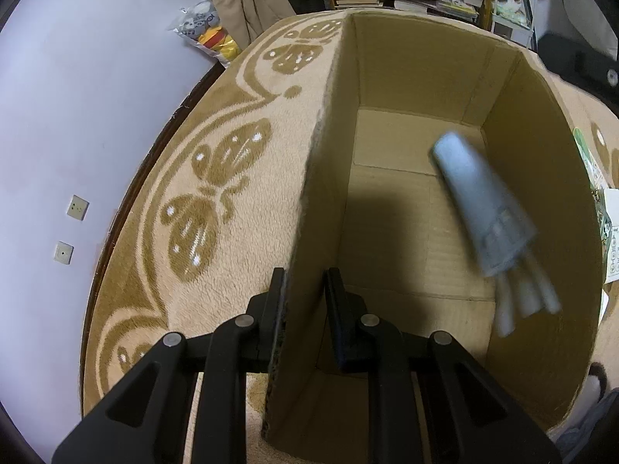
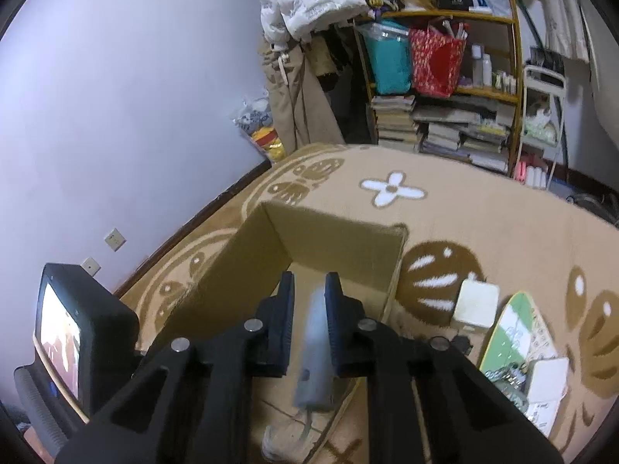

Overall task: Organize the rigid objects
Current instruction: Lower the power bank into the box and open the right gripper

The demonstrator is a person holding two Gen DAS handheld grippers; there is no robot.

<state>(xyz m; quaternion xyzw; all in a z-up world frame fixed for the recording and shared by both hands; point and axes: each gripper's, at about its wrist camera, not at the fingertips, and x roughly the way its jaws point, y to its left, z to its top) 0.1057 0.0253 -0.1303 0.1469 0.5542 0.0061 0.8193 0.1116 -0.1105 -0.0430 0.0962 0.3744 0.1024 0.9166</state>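
Brown cardboard box sits on the rug. The left gripper pinches the box's side wall. The right gripper looks spread around a grey tool hanging over the box. Next, I think, it drops inside.

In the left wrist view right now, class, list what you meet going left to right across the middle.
Wall sockets → butterfly-patterned carpet → cardboard box's left wall → grey-blue object over the box → box's right wall.
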